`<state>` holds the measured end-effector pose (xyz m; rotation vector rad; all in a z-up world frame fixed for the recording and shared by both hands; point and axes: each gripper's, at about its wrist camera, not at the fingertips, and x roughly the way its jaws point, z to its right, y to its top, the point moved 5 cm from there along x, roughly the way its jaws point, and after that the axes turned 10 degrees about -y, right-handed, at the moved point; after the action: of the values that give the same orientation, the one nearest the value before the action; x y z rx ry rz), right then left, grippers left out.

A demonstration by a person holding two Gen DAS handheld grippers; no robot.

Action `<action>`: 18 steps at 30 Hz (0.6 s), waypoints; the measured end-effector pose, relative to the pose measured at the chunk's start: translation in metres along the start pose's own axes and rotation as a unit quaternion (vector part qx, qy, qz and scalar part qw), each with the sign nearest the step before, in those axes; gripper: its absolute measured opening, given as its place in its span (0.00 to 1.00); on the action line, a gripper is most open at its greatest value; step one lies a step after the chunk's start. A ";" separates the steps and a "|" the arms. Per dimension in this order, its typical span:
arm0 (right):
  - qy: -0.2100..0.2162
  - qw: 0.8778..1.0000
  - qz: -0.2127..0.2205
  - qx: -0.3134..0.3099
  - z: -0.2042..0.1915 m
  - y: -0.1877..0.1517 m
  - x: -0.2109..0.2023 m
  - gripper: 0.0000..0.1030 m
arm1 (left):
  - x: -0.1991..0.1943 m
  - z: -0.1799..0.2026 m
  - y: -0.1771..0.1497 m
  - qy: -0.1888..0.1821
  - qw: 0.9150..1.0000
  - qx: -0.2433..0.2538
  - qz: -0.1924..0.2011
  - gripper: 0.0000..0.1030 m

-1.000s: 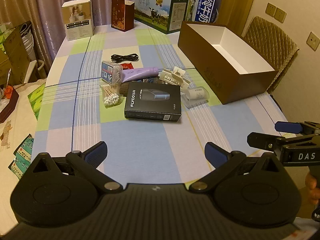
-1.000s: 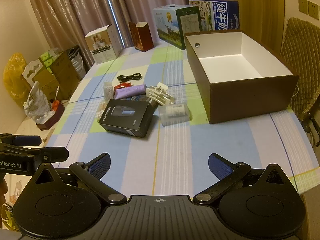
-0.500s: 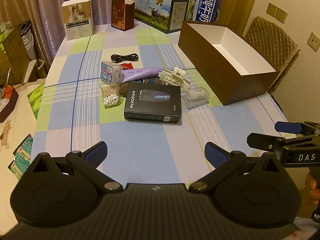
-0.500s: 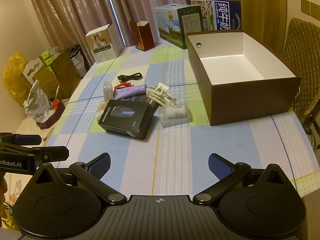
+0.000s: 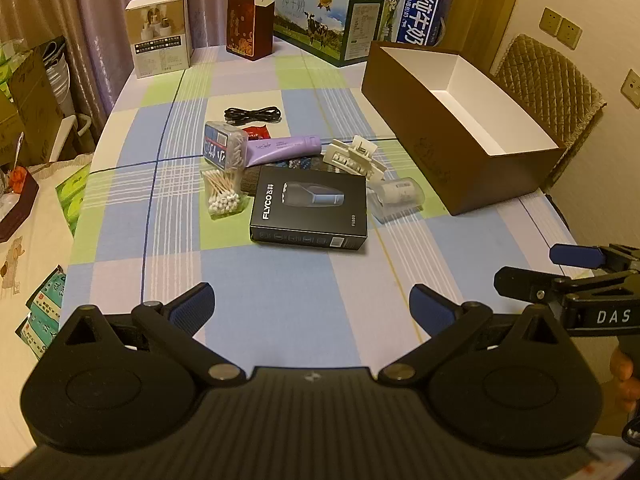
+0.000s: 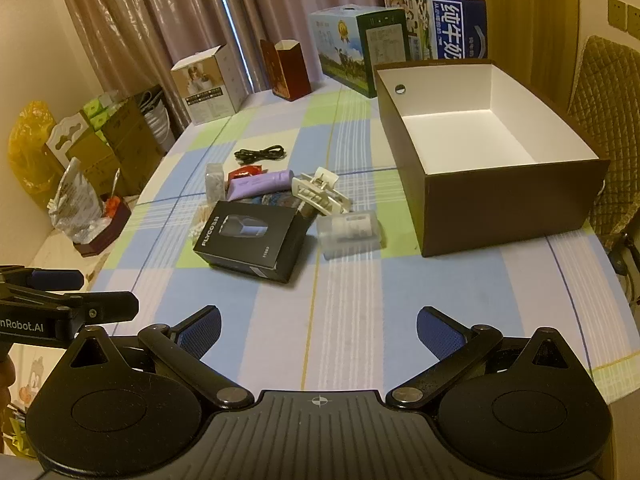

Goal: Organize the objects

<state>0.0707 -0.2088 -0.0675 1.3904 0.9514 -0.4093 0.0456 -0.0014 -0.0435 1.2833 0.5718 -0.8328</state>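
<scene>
Two handheld grippers hover above the near end of a checked tablecloth (image 5: 280,320) in pastel blue, green and lilac. The left gripper (image 5: 312,308) fills the bottom of its own view with blue-padded fingers spread wide and nothing between them; the right gripper (image 6: 319,328) is likewise released and empty, low in its own frame.

At mid-frame lies a loose cluster of small items. A black FLYCO shaver box (image 5: 310,212), flat and printed with a grey shaver, sits nearest the cameras. Touching its left edge is a clear packet of cotton swabs (image 5: 224,196); above that, a clear box of swabs with a blue label (image 5: 222,150) rests against a lilac tube (image 5: 280,148). A cream hair claw clip (image 5: 354,158) lies just right of the tube, and a frosted plastic case (image 5: 398,196) lies beside the shaver box's right corner. A coiled black cable (image 5: 252,114) sits apart, farther up the frame, with a small red packet (image 5: 256,132) just below it.

At right stands an open brown box with a white interior (image 6: 480,136), empty, well apart from the cluster. Milk cartons (image 5: 328,16) line the top of the frame.
</scene>
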 end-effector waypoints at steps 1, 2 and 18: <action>0.000 1.000 0.000 0.000 0.001 0.001 0.001 0.98 | 0.001 0.000 0.000 0.000 1.000 -0.001 -0.001 0.99; 0.000 1.000 -0.001 -0.001 0.002 0.001 0.002 0.98 | 0.001 0.000 0.001 0.000 1.000 -0.001 -0.001 0.99; 0.002 1.000 -0.009 -0.006 0.018 0.012 0.014 0.98 | 0.016 0.006 0.013 0.001 1.000 -0.010 -0.009 0.99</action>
<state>0.0934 -0.2195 -0.0722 1.3734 0.9694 -0.4135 0.0649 -0.0101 -0.0469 1.2635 0.5926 -0.8386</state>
